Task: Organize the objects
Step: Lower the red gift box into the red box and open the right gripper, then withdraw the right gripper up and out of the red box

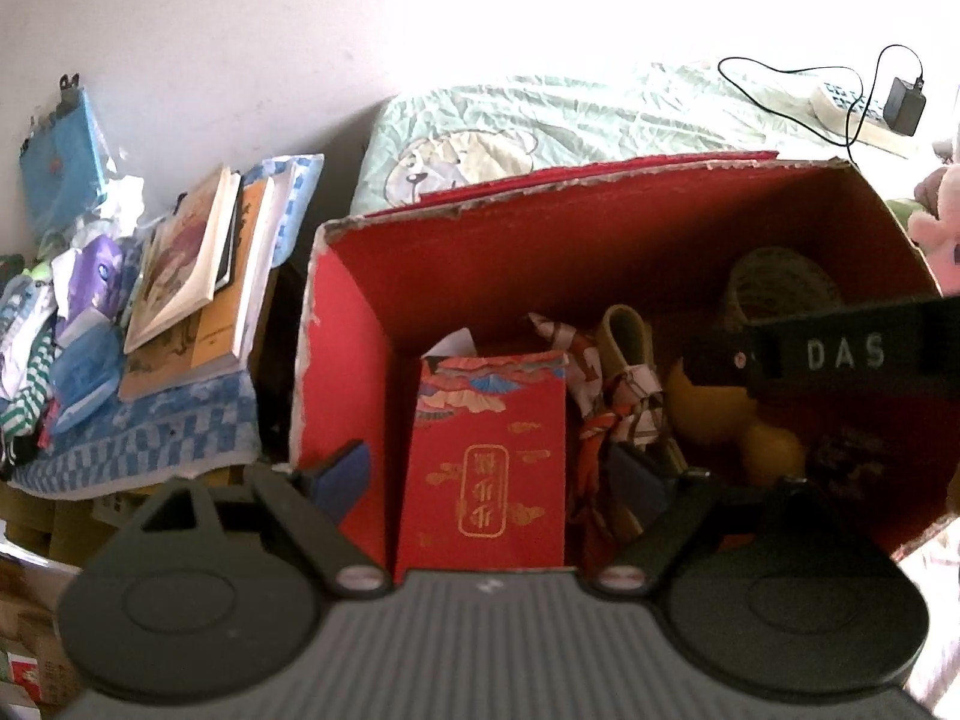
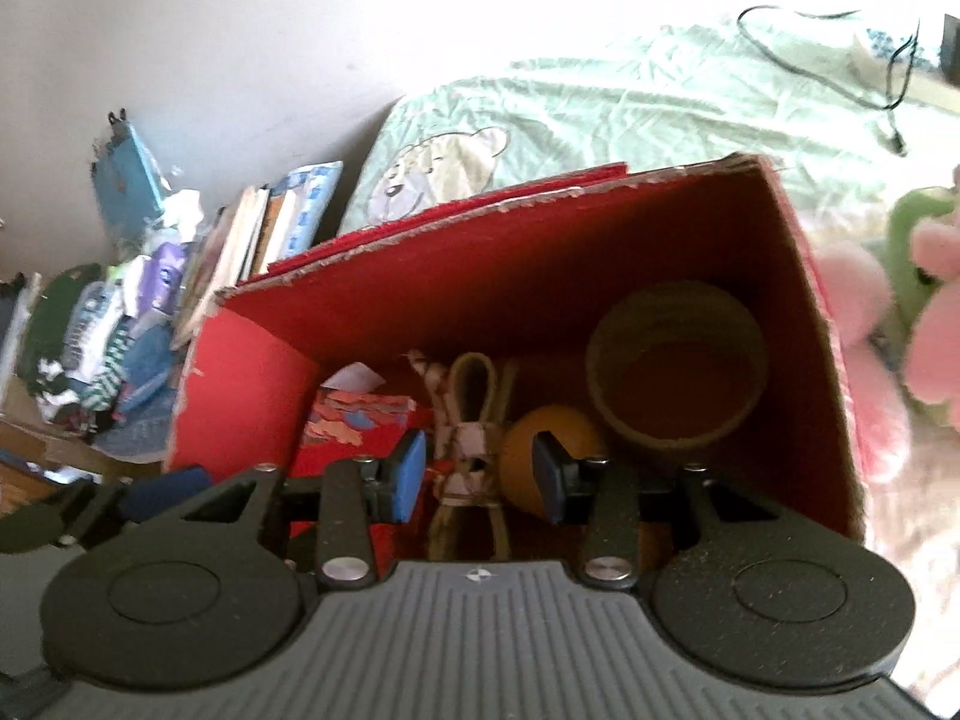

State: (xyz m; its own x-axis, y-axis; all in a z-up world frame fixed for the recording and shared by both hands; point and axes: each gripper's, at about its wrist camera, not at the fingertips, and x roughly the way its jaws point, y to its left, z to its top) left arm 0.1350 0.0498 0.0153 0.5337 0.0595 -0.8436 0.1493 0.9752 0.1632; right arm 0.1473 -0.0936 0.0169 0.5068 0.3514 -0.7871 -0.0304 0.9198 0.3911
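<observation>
An open red cardboard box (image 1: 354, 324) (image 2: 252, 348) stands on the bed. Inside lie a red packet with gold characters (image 1: 486, 456) (image 2: 354, 420), a patterned scarf with a looped strap (image 1: 624, 372) (image 2: 471, 414), an orange ball (image 1: 774, 450) (image 2: 546, 456) and a round woven basket (image 1: 774, 282) (image 2: 678, 360). My left gripper (image 1: 489, 477) hangs open over the red packet, touching nothing. My right gripper (image 2: 480, 474) is open above the strap and ball; its pads (image 2: 408, 474) hold nothing. Its black body marked DAS (image 1: 840, 354) crosses the box's right side.
A stack of books (image 1: 198, 276) and heaped clutter (image 1: 72, 312) sit on a blue checked cloth left of the box. Green bedding with a bear print (image 1: 480, 138) lies behind, with a charger and cable (image 1: 900, 102). Pink and green plush toys (image 2: 924, 300) press against the box's right.
</observation>
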